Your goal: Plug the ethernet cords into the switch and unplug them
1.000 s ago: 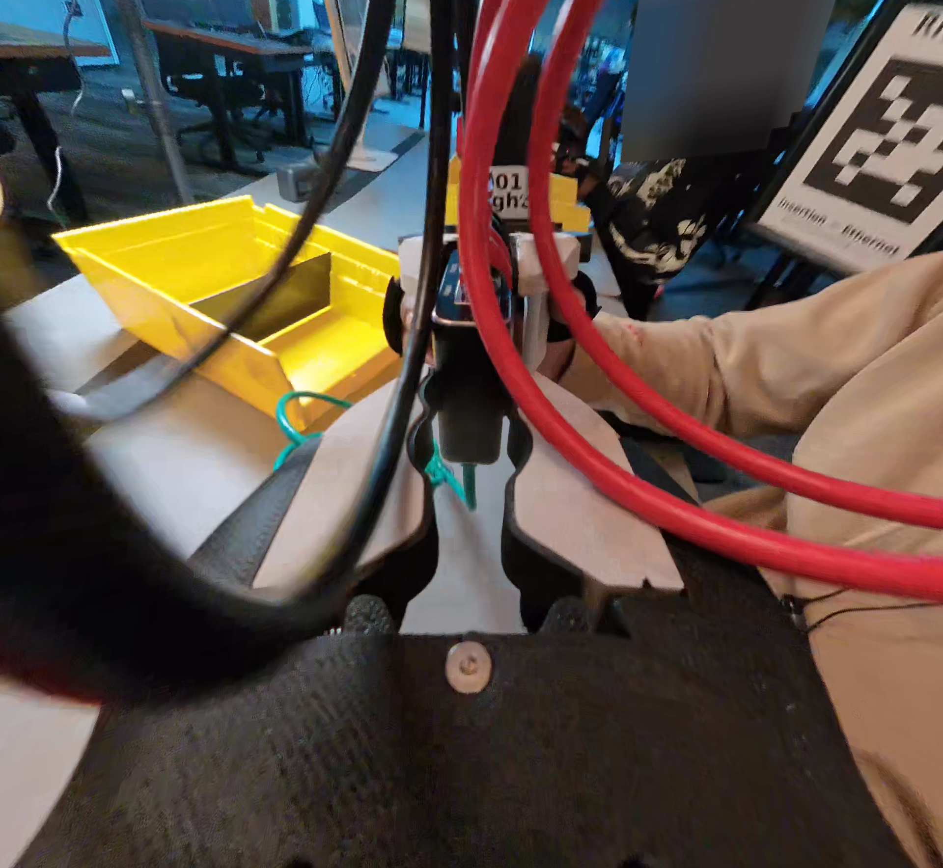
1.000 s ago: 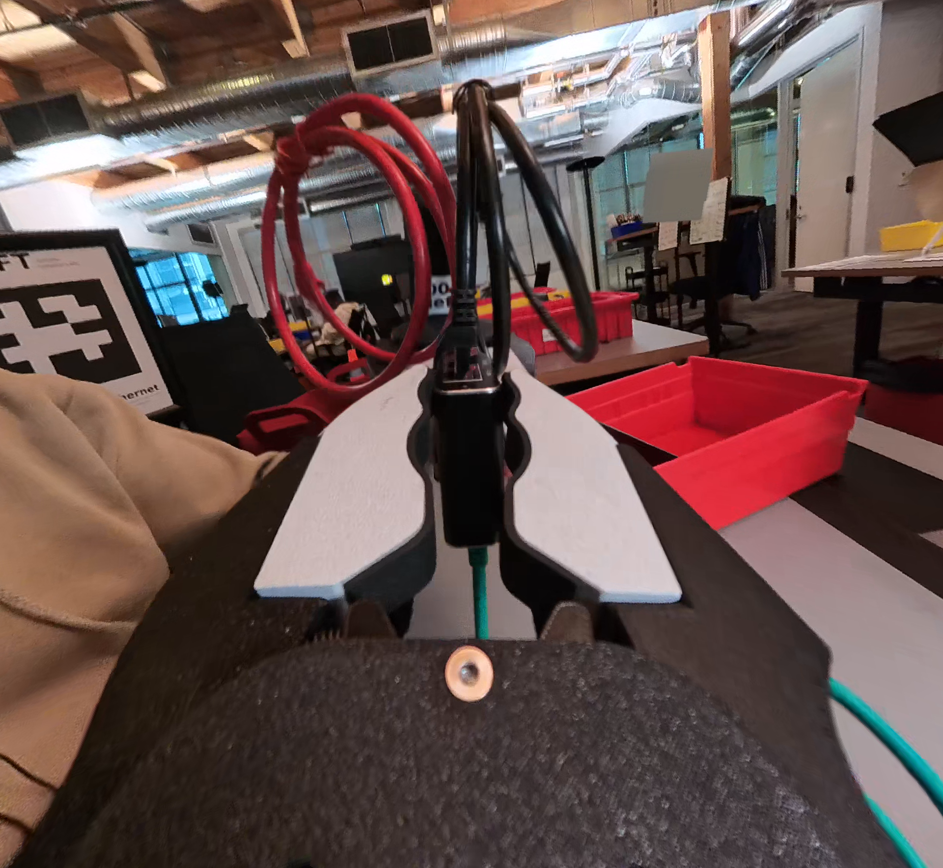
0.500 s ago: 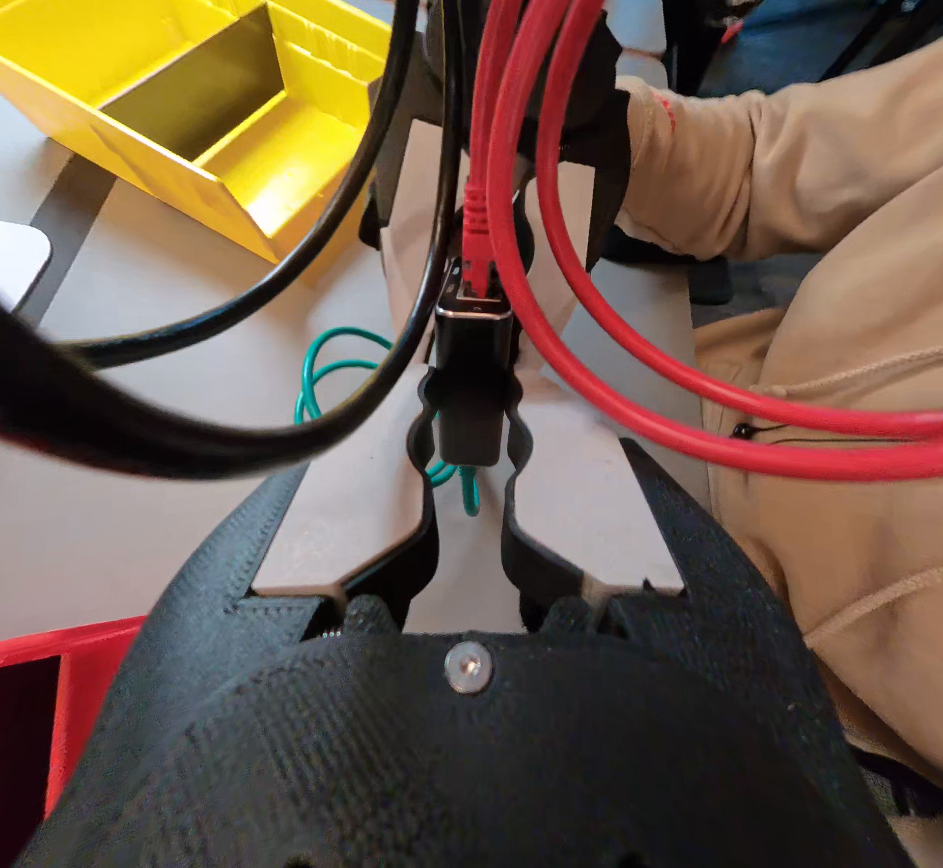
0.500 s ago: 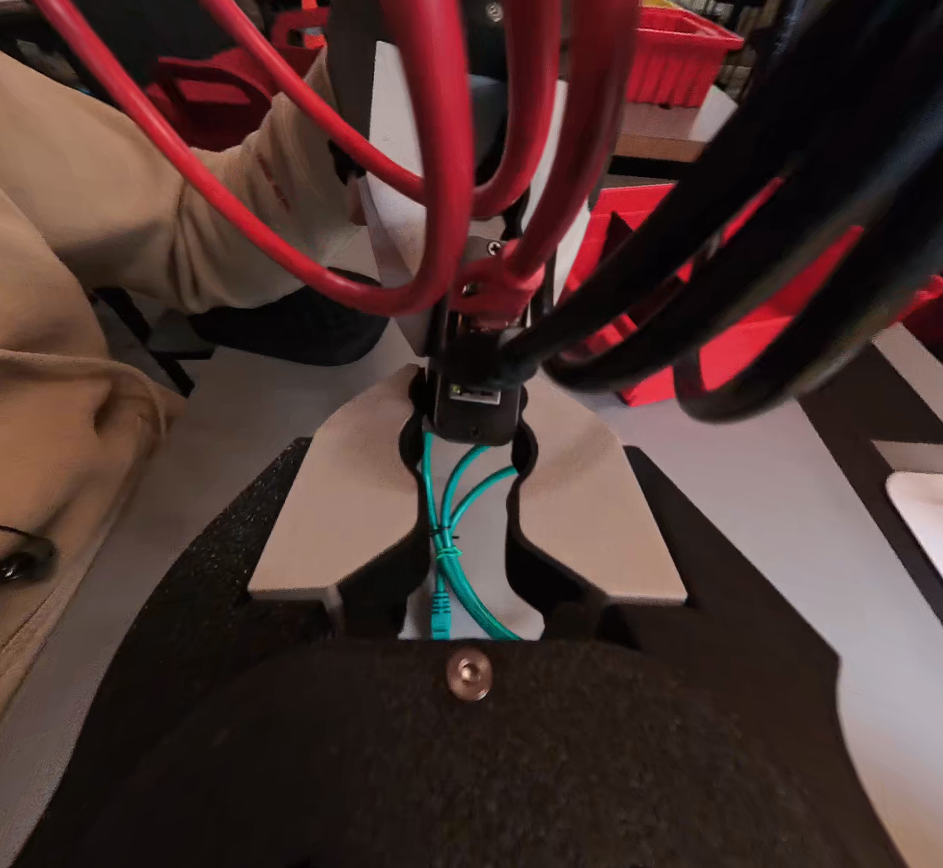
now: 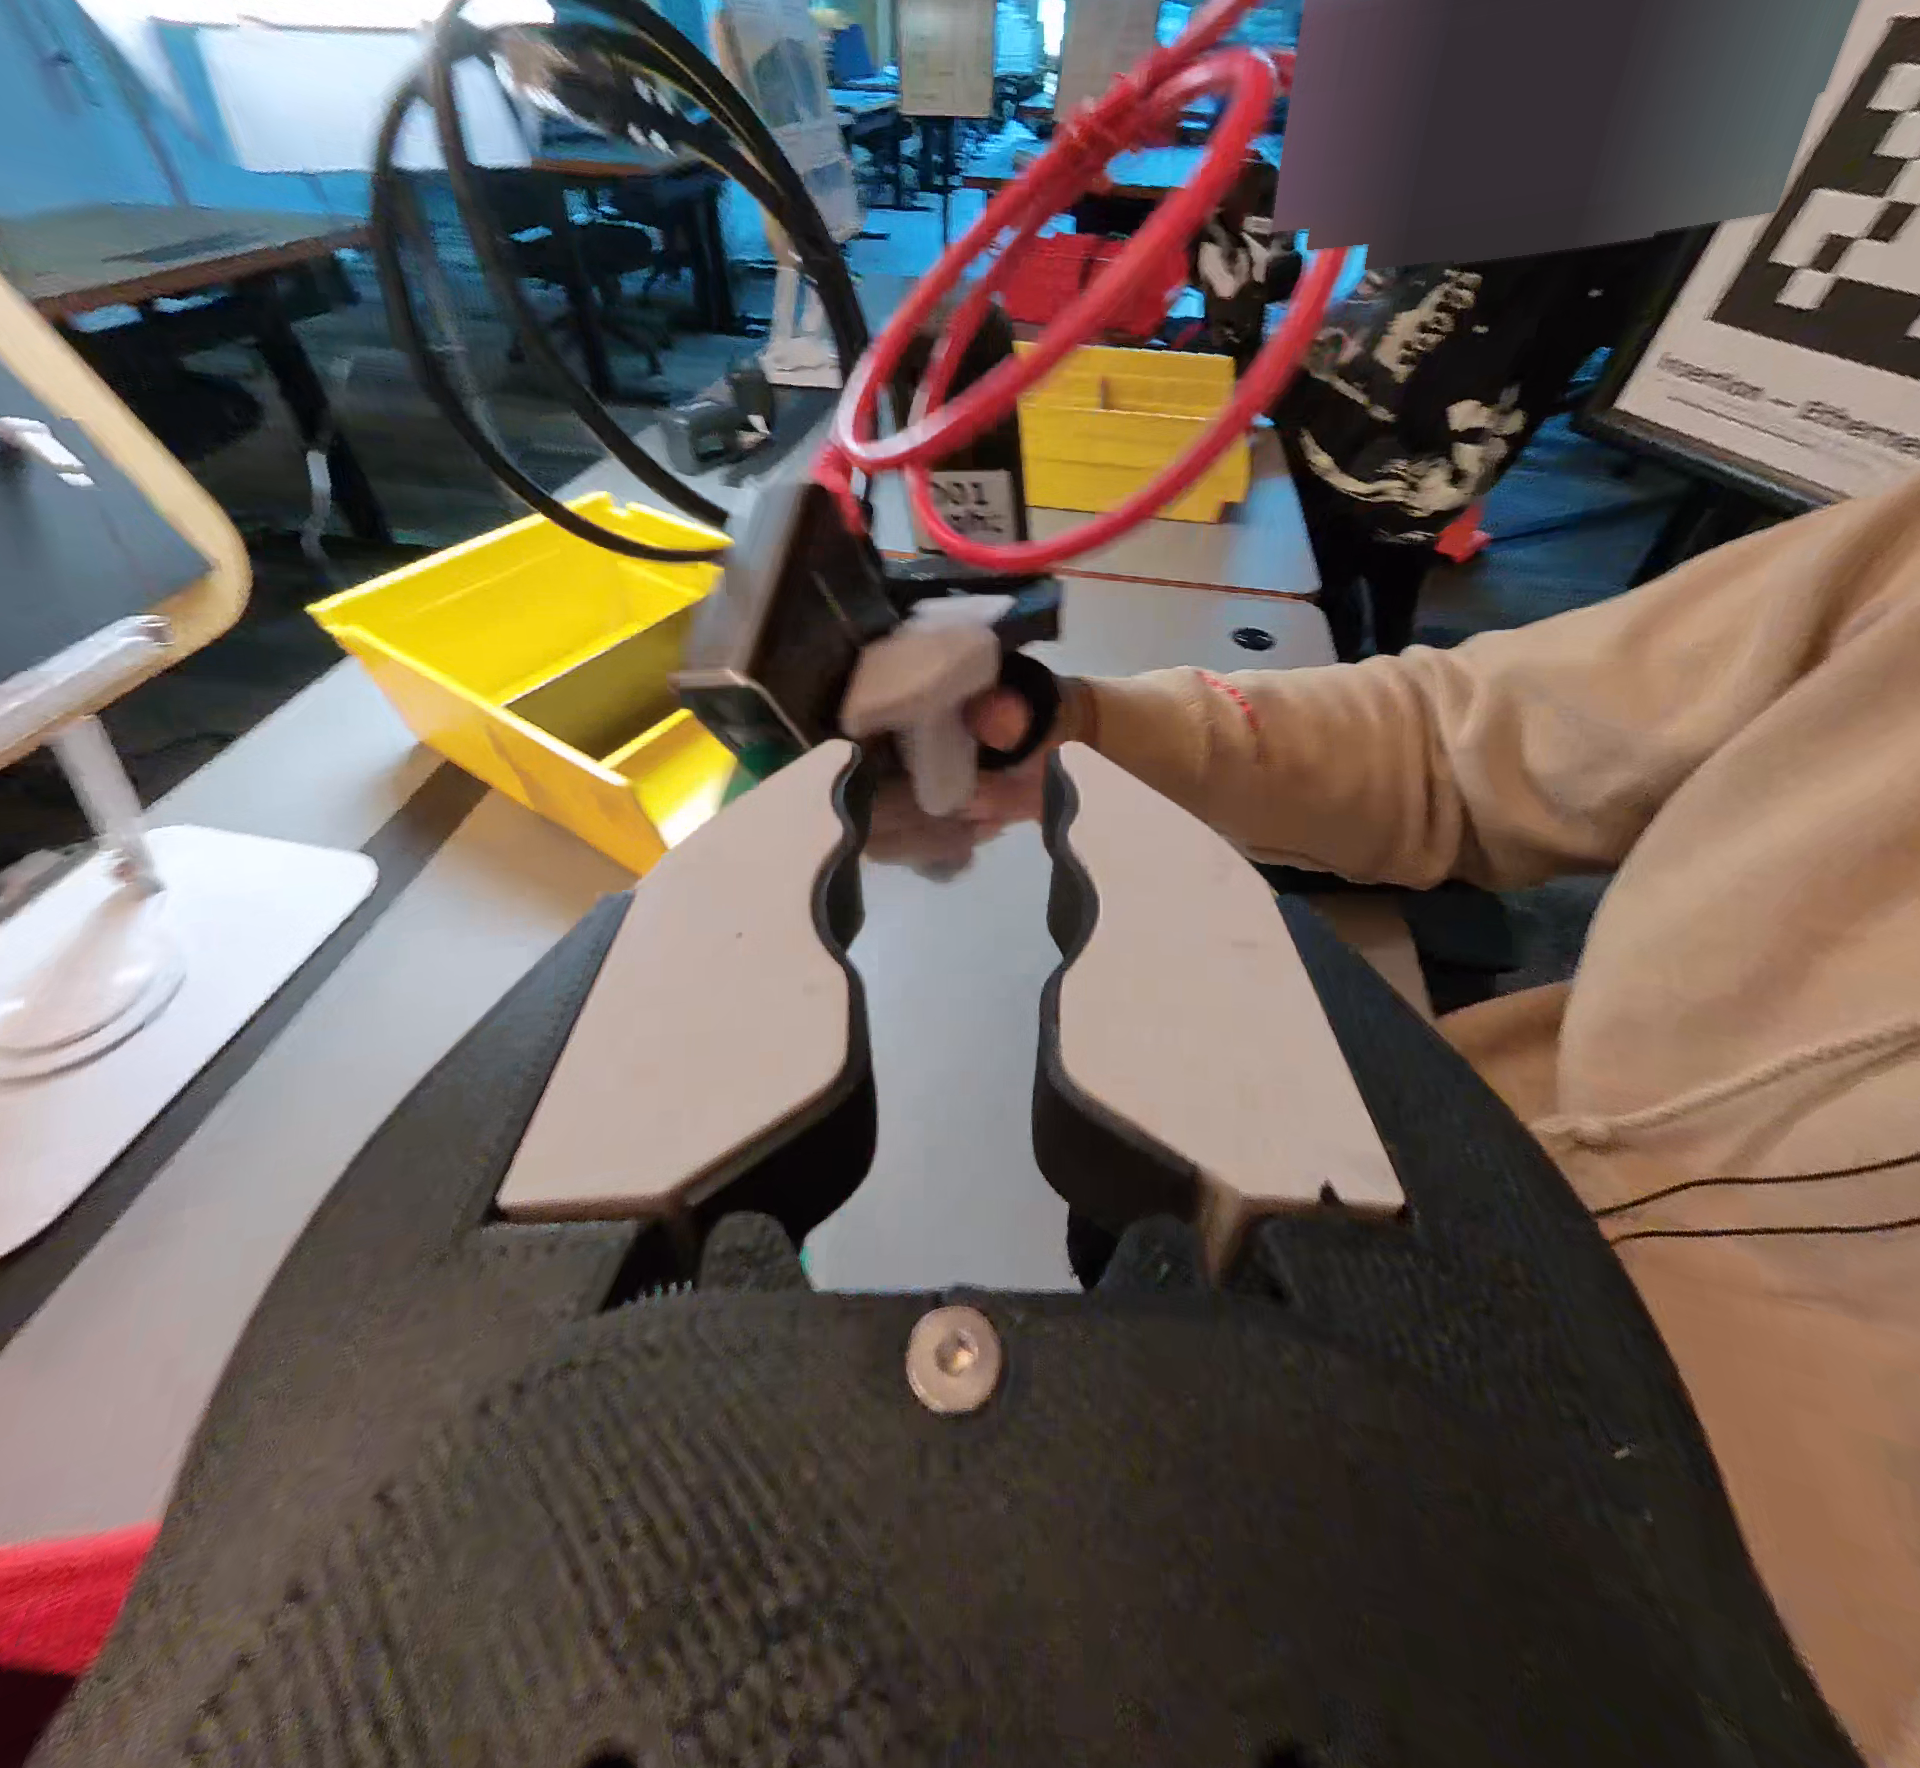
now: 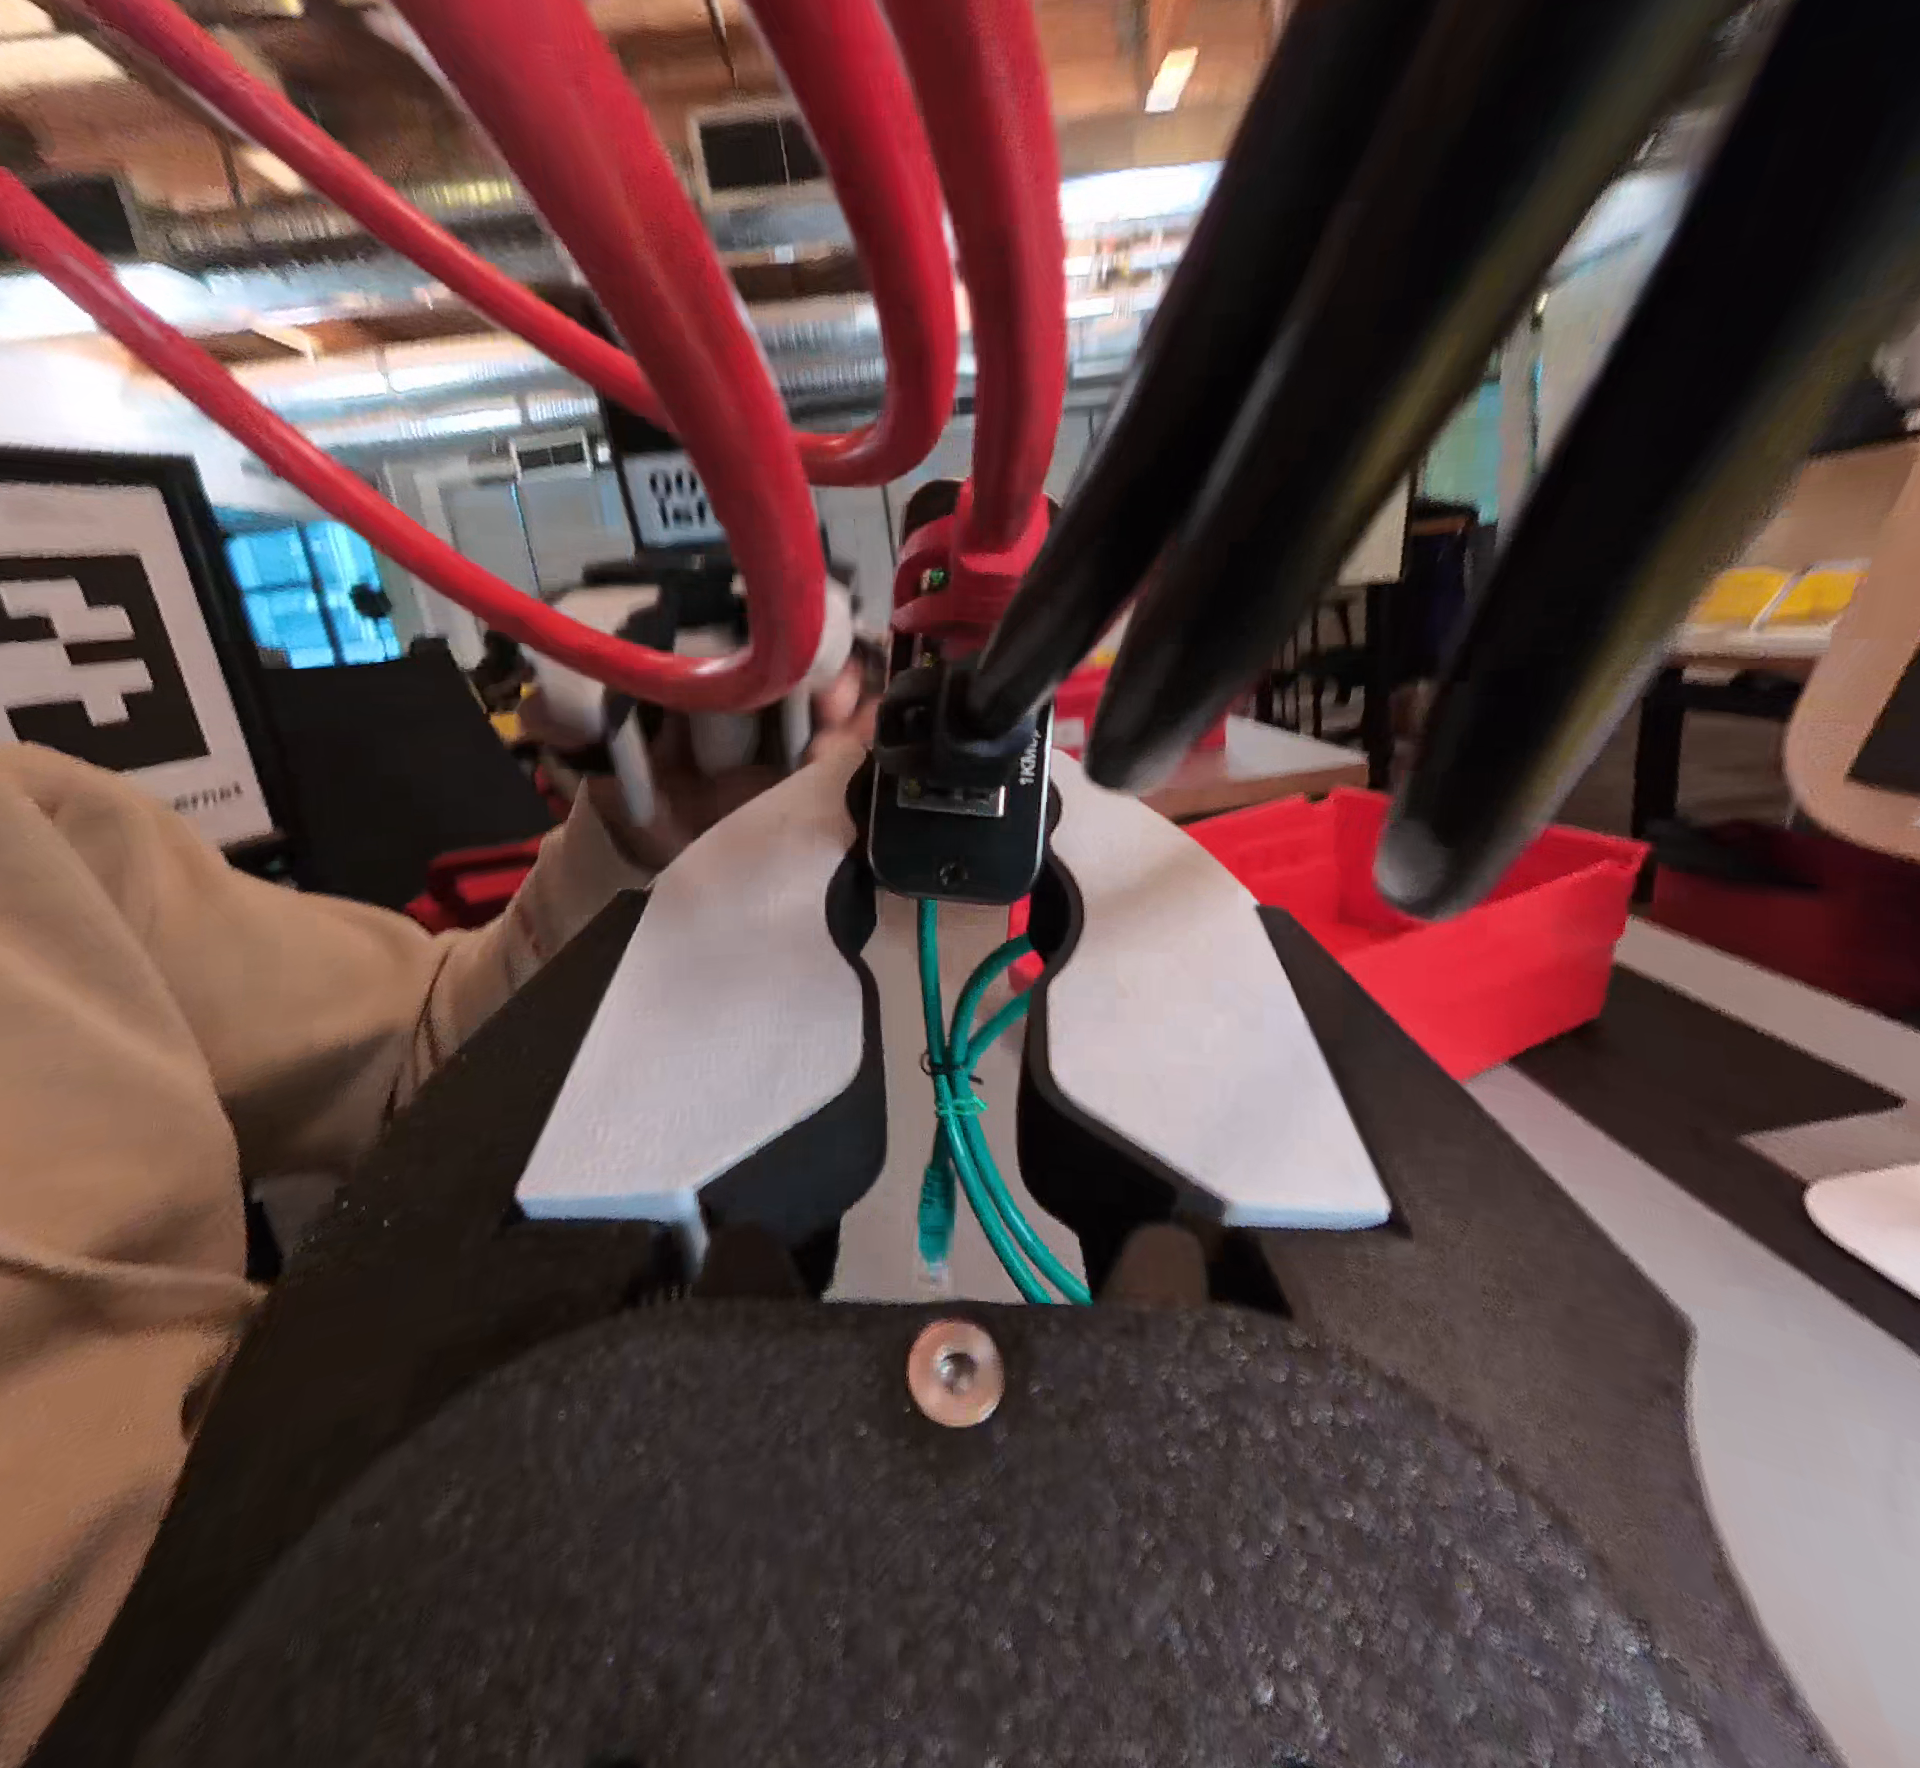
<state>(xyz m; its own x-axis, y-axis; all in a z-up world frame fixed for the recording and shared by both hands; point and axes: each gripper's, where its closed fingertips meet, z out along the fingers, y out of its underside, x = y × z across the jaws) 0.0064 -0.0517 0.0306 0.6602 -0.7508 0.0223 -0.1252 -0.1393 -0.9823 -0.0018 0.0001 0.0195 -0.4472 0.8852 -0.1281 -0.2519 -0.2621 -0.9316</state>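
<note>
My right gripper [image 6: 956, 835] is shut on the small black switch [image 6: 956, 845] and holds it above the table. A red cord [image 6: 977, 565] and a black cord [image 6: 997, 710] are plugged into it and loop up past the camera. One port near the fingertips is empty. A green cord [image 6: 961, 1095] hangs or lies below, with a loose plug [image 6: 935, 1219]. My left gripper [image 5: 951, 814] is open and empty, drawn back from the switch. In the left wrist view the right gripper [image 5: 800, 586] shows ahead with the red cord [image 5: 1081, 129] and black cord [image 5: 387, 201] looped above it.
A yellow bin [image 5: 468, 575] stands on the grey table at the left, a second yellow bin [image 5: 1132, 440] farther back. A red bin [image 6: 1475, 970] is at the right. A monitor stand base [image 5: 156, 939], a marker board [image 5: 1818, 264] and the person's tan sleeve [image 5: 1455, 762] are close by. About 6 cm separates my left fingertips from my right.
My left gripper has opened, let go of the switch and pulled back. The right gripper now holds the switch alone. Both views have tilted up from the table.
</note>
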